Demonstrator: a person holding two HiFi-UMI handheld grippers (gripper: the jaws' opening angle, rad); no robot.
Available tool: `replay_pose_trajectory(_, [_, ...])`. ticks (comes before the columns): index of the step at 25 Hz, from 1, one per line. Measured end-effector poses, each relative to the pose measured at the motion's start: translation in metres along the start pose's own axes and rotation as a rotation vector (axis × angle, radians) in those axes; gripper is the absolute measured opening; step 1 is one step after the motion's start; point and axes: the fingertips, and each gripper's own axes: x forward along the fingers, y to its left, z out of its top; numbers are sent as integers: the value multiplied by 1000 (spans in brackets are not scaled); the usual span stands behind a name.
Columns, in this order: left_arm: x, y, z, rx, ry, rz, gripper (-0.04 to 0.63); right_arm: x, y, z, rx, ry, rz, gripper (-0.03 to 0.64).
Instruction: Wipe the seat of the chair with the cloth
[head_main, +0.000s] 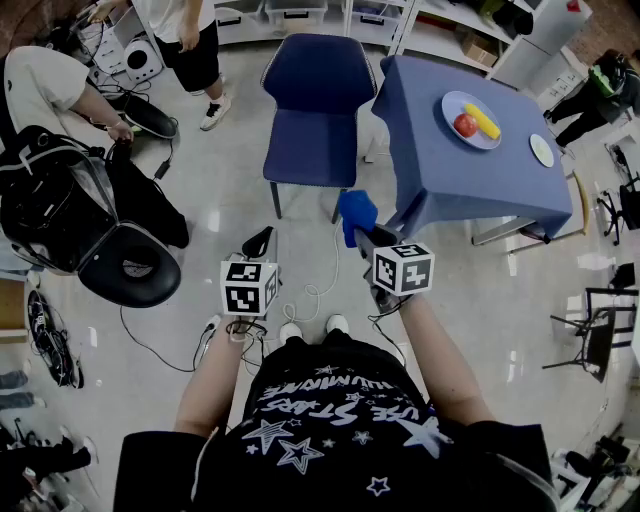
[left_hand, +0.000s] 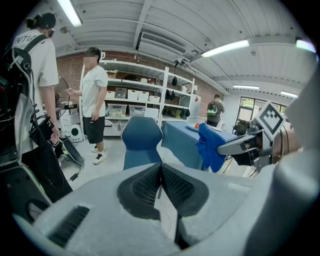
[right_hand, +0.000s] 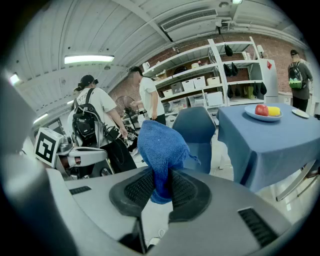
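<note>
The dark blue chair (head_main: 315, 110) stands ahead of me on the pale floor, its seat (head_main: 313, 150) bare. My right gripper (head_main: 360, 236) is shut on a bright blue cloth (head_main: 357, 212), held in the air short of the seat's front edge. In the right gripper view the cloth (right_hand: 160, 147) bunches up out of the jaws, with the chair (right_hand: 196, 131) behind it. My left gripper (head_main: 258, 243) hangs lower left of the cloth, shut with nothing in it; its pads (left_hand: 150, 184) meet. The left gripper view shows the chair (left_hand: 141, 142) and the cloth (left_hand: 210, 147) at the right.
A table under a blue cover (head_main: 480, 175) stands right of the chair, with a plate (head_main: 455, 108) of fruit and a small white dish (head_main: 541, 150). Black bags and a round black case (head_main: 130, 265) lie at the left. A white cable (head_main: 312, 293) runs on the floor. People stand at the back left.
</note>
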Motion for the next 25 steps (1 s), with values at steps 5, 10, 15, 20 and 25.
replay_pose_trajectory(5, [3, 6, -3, 1, 13, 3, 20, 9, 2, 0, 10, 8, 7, 72])
replay_pose_trajectory(10, [-9, 13, -22, -22, 48, 8, 20, 16, 13, -12, 31, 43, 6, 72])
replay_pose_trajectory(15, [-27, 37, -55, -72, 89, 16, 20, 29, 32, -35, 46, 81, -7, 72])
replay_pose_trajectory(20, [-33, 61, -56, -59, 81, 19, 20, 34, 40, -35, 59, 56, -33, 74])
replay_pose_trajectory(25, [-23, 77, -34, -53, 55, 27, 20, 37, 34, -18, 82, 27, -45, 74])
